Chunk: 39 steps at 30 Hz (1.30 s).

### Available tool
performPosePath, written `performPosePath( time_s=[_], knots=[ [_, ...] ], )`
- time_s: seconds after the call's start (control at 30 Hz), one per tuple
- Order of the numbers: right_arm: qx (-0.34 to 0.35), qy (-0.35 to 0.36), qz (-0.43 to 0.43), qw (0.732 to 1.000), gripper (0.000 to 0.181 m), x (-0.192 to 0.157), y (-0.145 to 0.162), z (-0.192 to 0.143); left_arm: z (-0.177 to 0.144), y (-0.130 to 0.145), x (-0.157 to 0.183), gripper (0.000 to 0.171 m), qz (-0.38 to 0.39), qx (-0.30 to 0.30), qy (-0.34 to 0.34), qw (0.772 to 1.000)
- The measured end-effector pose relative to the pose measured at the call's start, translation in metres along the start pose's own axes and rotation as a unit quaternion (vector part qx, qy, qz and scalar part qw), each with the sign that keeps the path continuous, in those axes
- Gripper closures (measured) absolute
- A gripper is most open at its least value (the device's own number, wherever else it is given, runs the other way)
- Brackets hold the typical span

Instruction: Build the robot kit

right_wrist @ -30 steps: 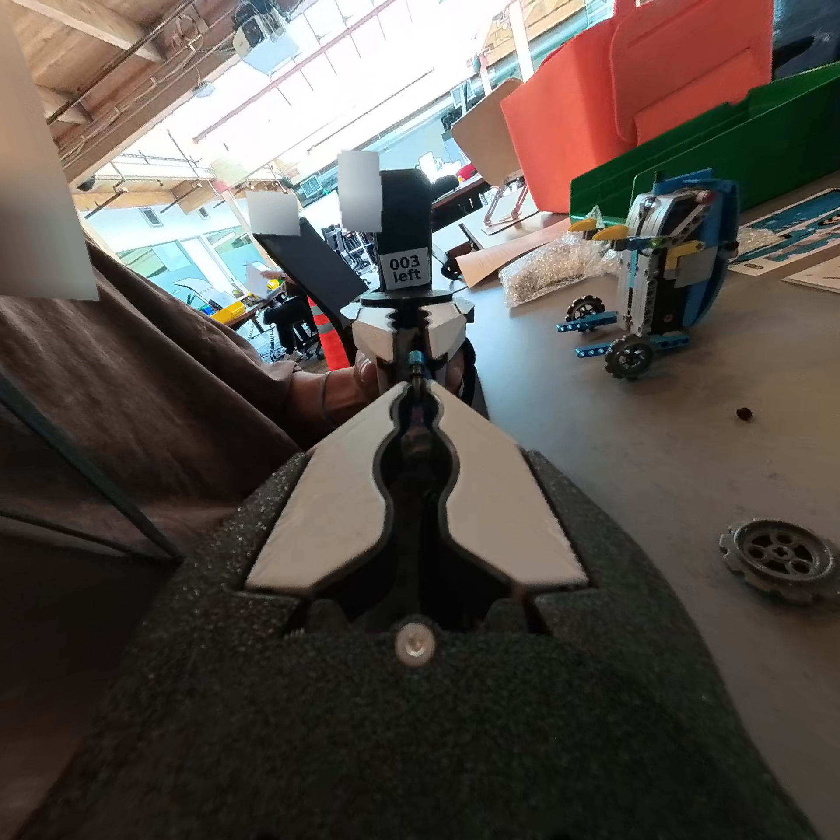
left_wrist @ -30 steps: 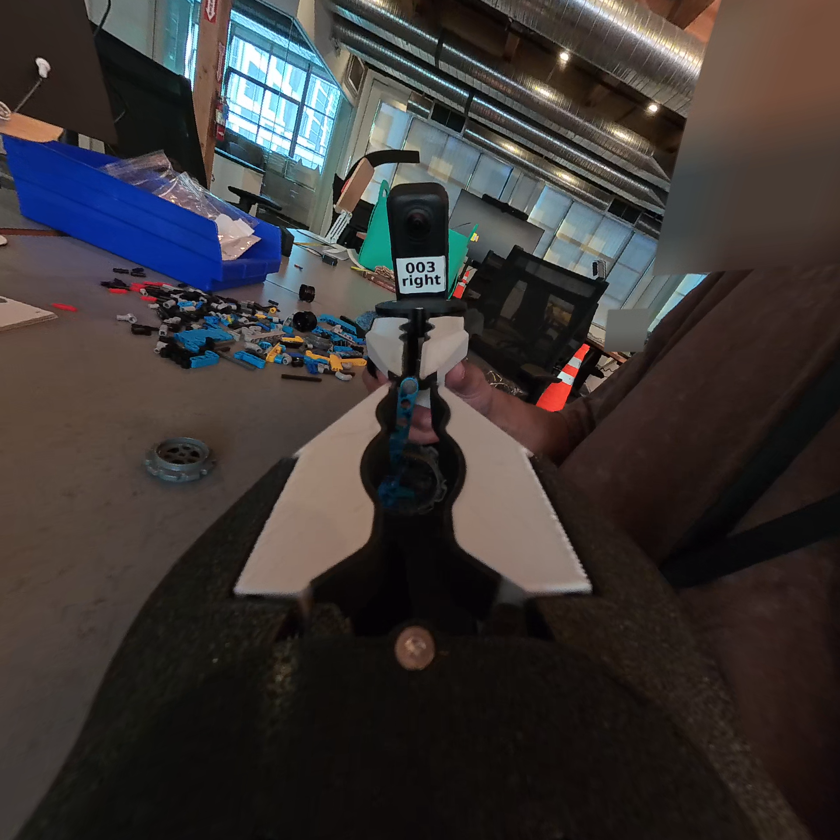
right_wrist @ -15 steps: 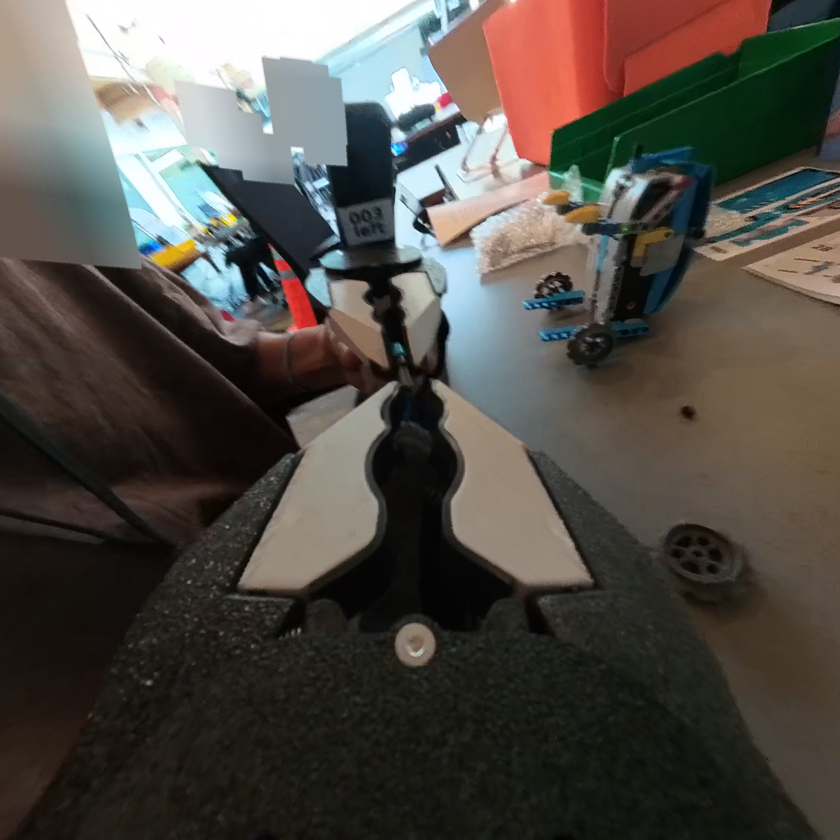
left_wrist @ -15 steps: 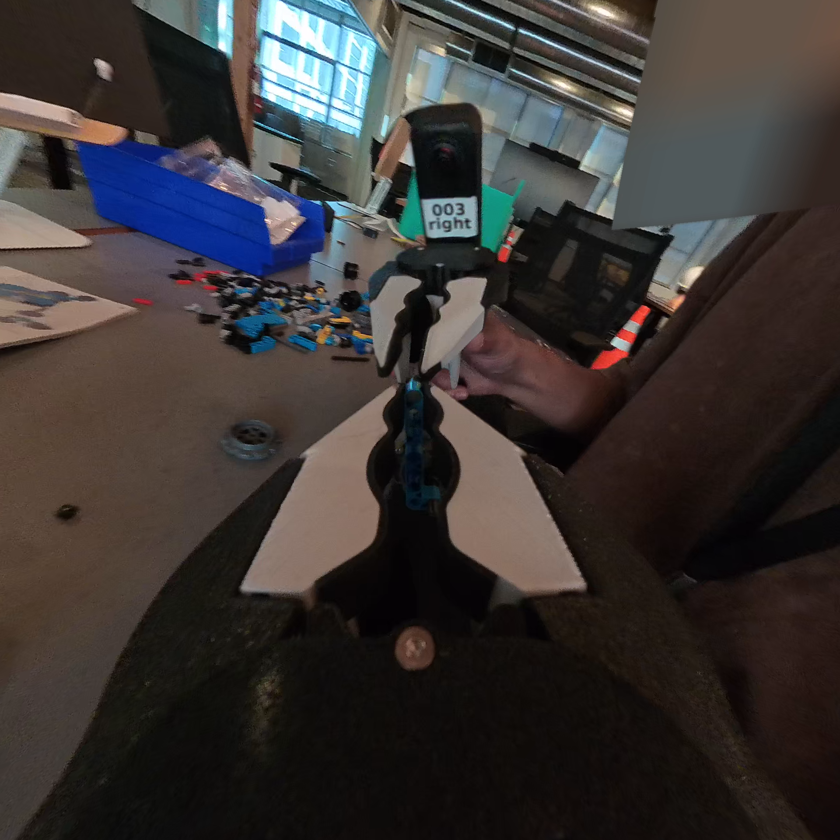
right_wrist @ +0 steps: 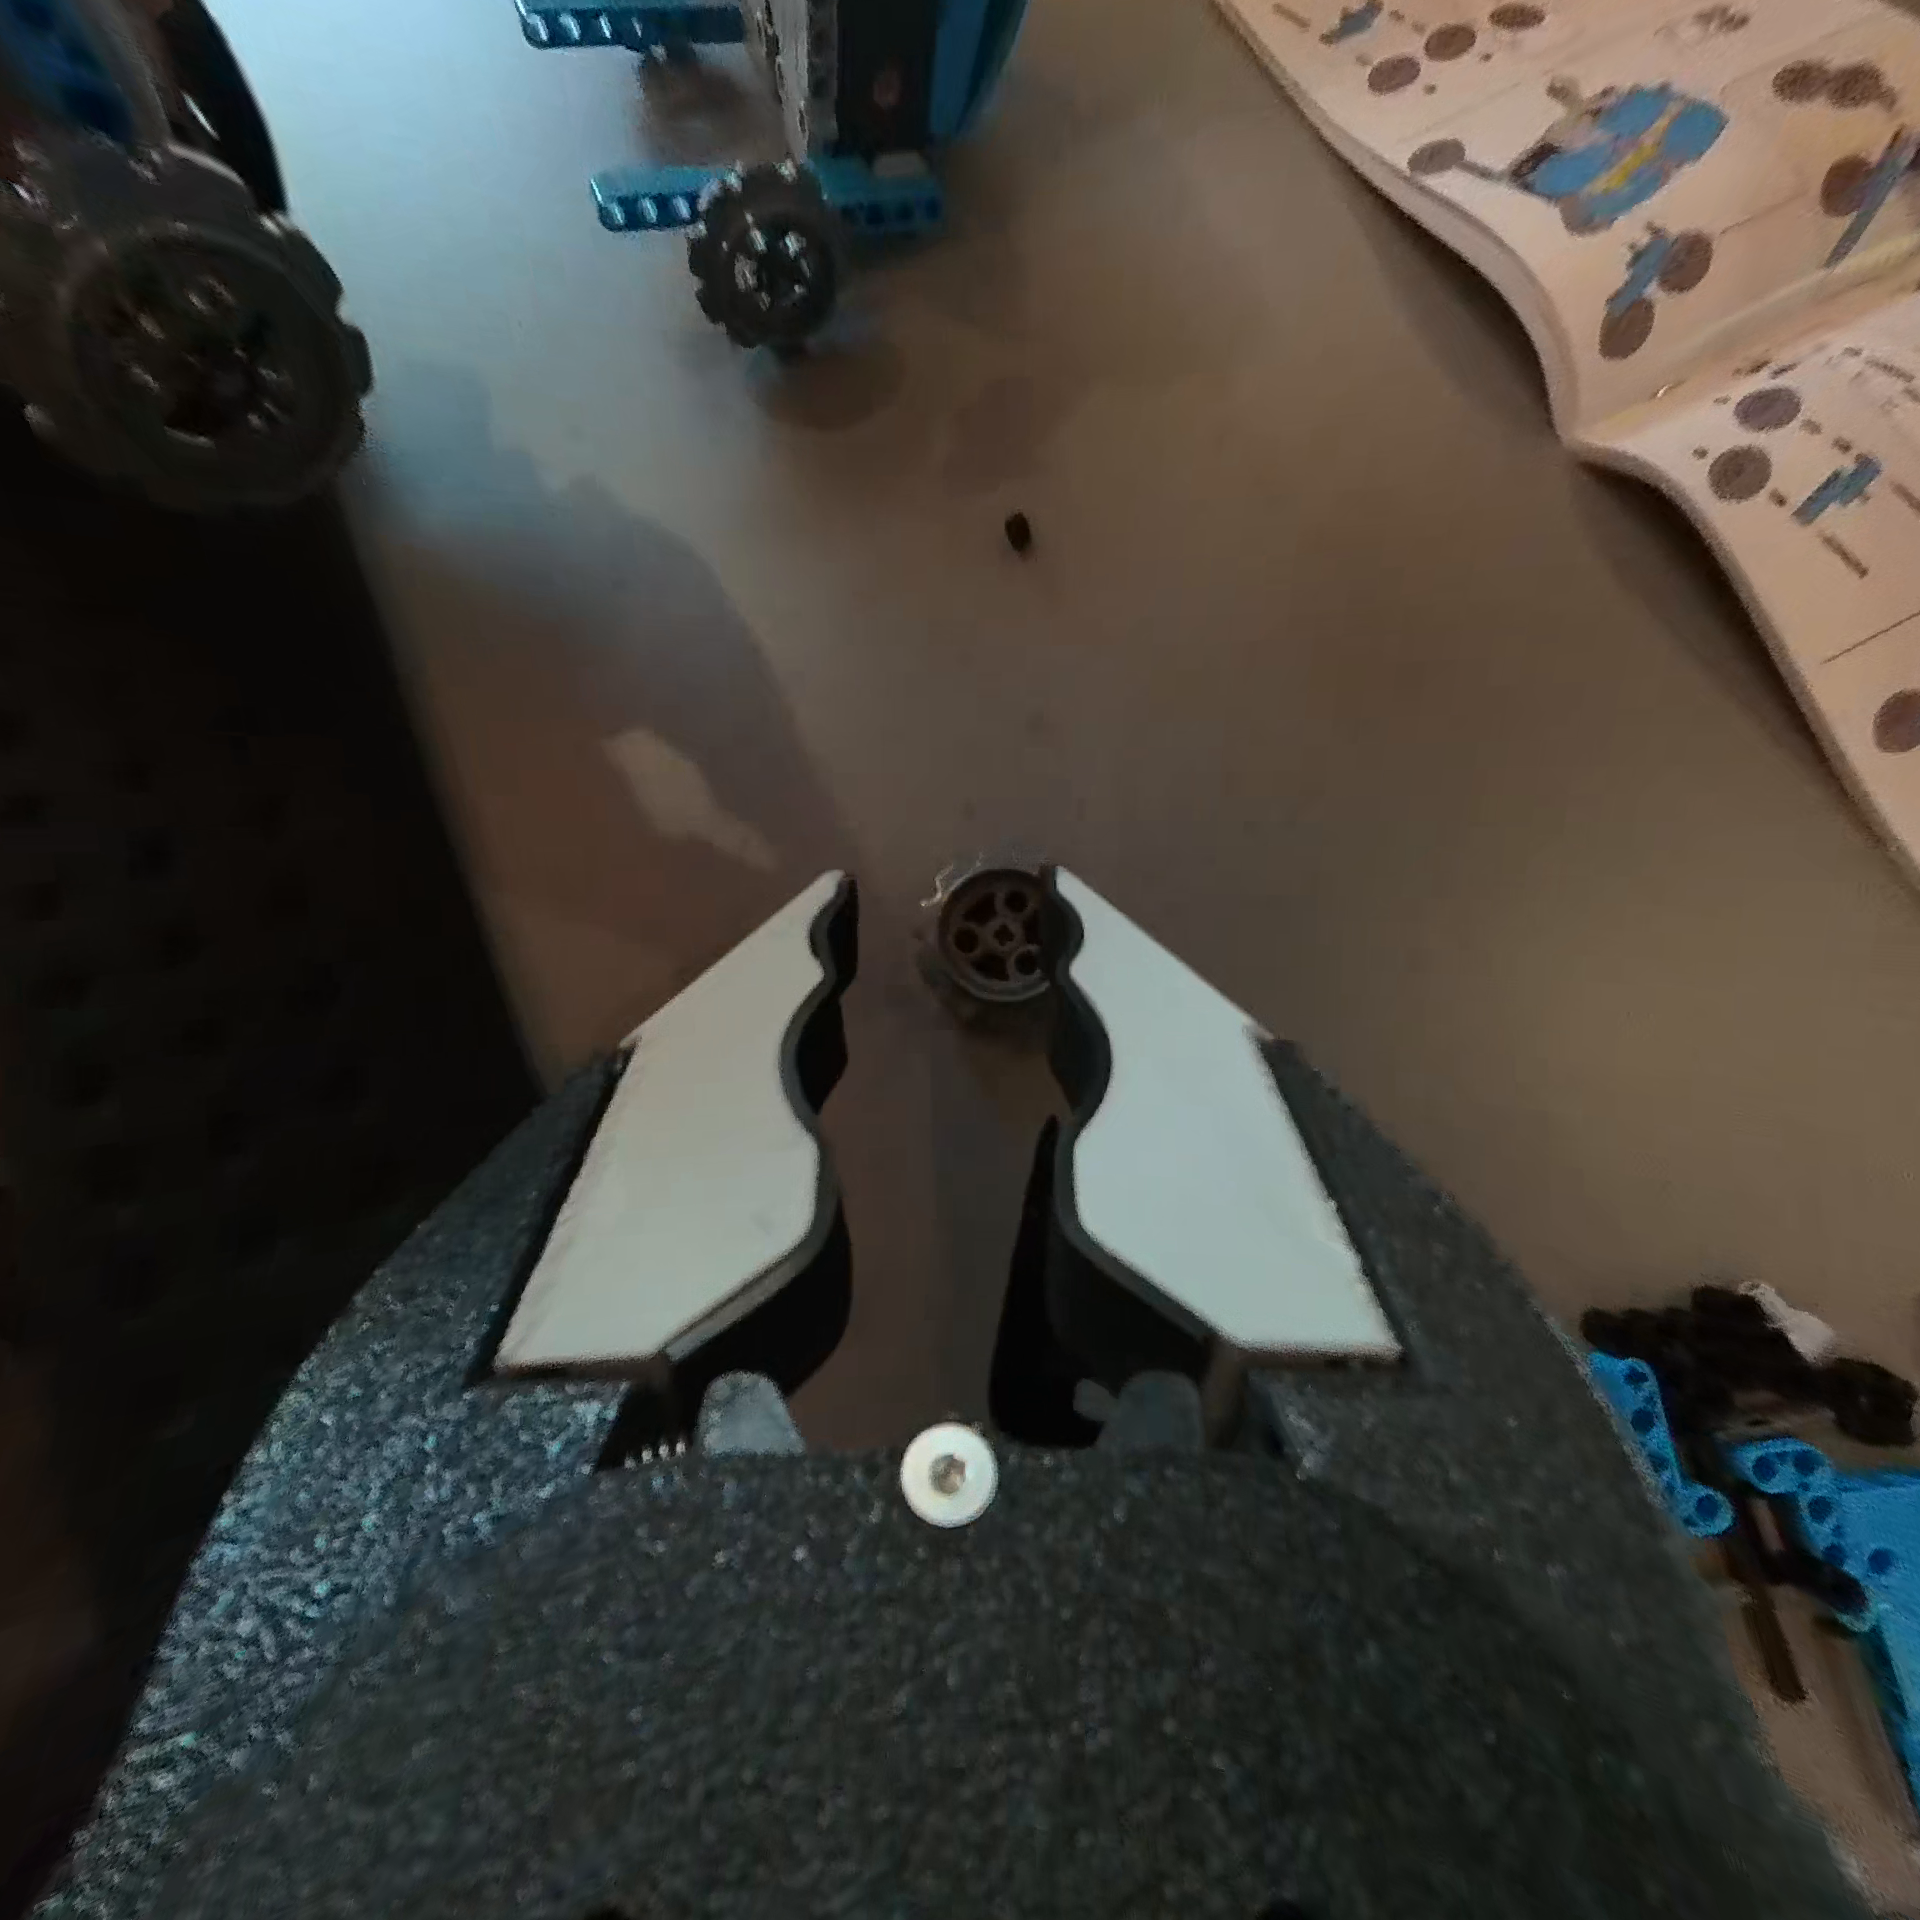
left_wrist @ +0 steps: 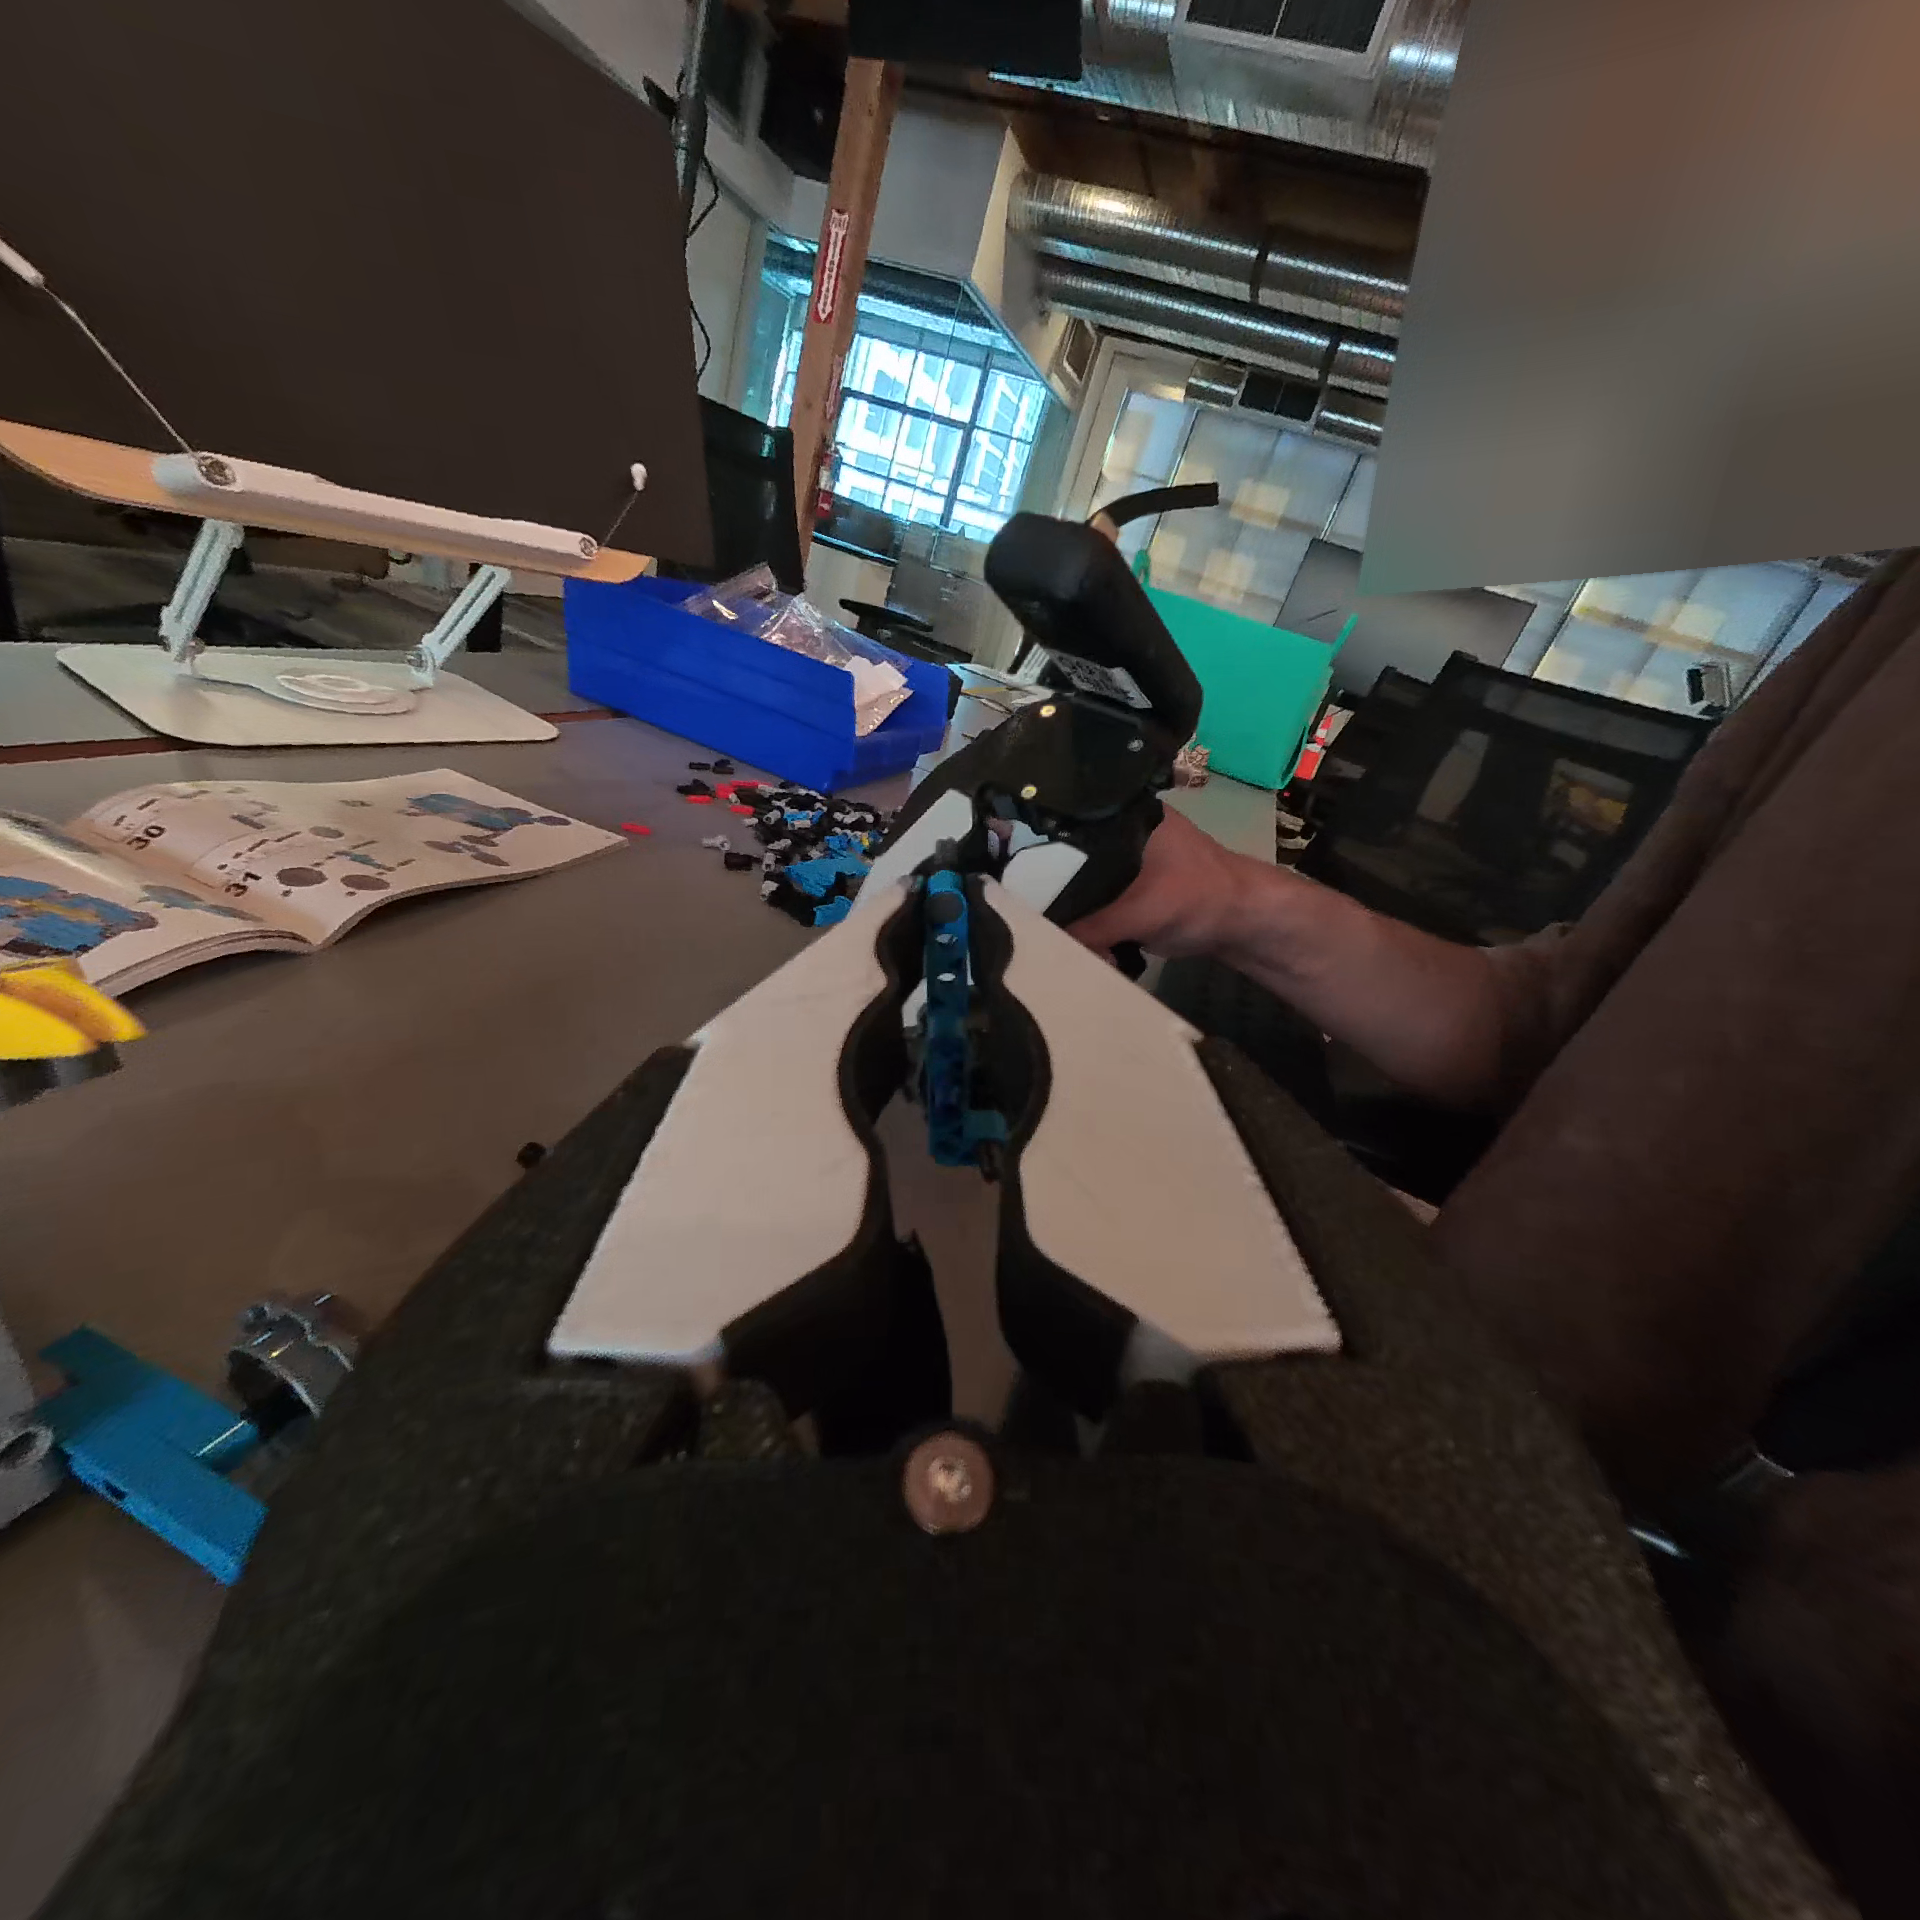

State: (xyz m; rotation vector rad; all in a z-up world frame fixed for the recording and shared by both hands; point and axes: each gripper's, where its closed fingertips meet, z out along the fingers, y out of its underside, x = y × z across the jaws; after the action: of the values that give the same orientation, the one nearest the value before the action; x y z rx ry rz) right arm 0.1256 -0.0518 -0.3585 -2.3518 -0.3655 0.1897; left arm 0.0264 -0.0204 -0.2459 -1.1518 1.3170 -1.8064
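The right hand-held gripper (right_wrist: pixel 951 914) gapes over a grey wheel hub (right_wrist: pixel 992 940); the left hand-held gripper (left_wrist: pixel 940 909) pinches a blue beam (left_wrist: pixel 948 1023).

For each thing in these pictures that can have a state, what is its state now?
left gripper: shut on the blue beam
right gripper: open, pointing down over the grey wheel hub
grey wheel hub: lying flat on the table, against the right-side finger
instruction booklet: open
blue bin: holding plastic bags
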Motion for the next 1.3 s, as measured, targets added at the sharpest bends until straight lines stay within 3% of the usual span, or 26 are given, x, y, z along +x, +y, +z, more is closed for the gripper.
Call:
performPosePath(
  time_s=[0.1, 0.2, 0.3, 0.5, 0.73, 0.83, 0.9, 1.03, 1.13, 1.3],
  knots=[
    [0.066, -0.09, 0.008, 0.994, 0.14, -0.032, -0.032, -0.008, 0.001, -0.001, 0.001, 0.165, -0.003, 0.006, 0.009, 1.0],
    [0.2, -0.205, 0.005, 0.958, 0.143, -0.076, -0.089, -0.037, 0.002, -0.002, 0.006, 0.165, 0.001, 0.01, 0.024, 1.0],
    [0.276, -0.248, -0.005, 0.929, 0.156, -0.091, -0.117, -0.05, 0.002, -0.002, 0.011, 0.165, 0.007, 0.009, 0.036, 0.999],
    [0.277, -0.238, -0.029, 0.93, 0.178, -0.093, -0.114, -0.041, 0.003, 0.001, 0.016, 0.165, 0.018, 0.002, 0.048, 0.999],
    [0.284, -0.253, -0.018, 0.925, 0.177, -0.095, -0.11, -0.045, 0.006, 0.006, 0.022, 0.165, 0.028, -0.014, 0.057, 0.998],
    [0.285, -0.289, 0.012, 0.914, 0.164, -0.099, -0.111, -0.049, 0.006, 0.007, 0.022, 0.165, 0.028, -0.016, 0.059, 0.998],
    [0.278, -0.299, 0.016, 0.913, 0.177, -0.099, -0.108, -0.05, 0.007, 0.009, 0.025, 0.165, 0.033, -0.022, 0.063, 0.997],
    [0.283, -0.293, 0.017, 0.913, 0.178, -0.097, -0.108, -0.05, 0.008, 0.009, 0.023, 0.165, 0.032, -0.023, 0.054, 0.998],
    [0.298, -0.312, 0.047, 0.901, 0.178, -0.098, -0.111, -0.051, 0.009, 0.006, 0.023, 0.153, 0.028, -0.016, 0.055, 0.998],
    [0.294, -0.316, 0.049, 0.901, 0.177, -0.102, -0.111, -0.047, 0.01, 0.007, 0.025, 0.156, 0.027, -0.016, 0.058, 0.998]
  ],
)
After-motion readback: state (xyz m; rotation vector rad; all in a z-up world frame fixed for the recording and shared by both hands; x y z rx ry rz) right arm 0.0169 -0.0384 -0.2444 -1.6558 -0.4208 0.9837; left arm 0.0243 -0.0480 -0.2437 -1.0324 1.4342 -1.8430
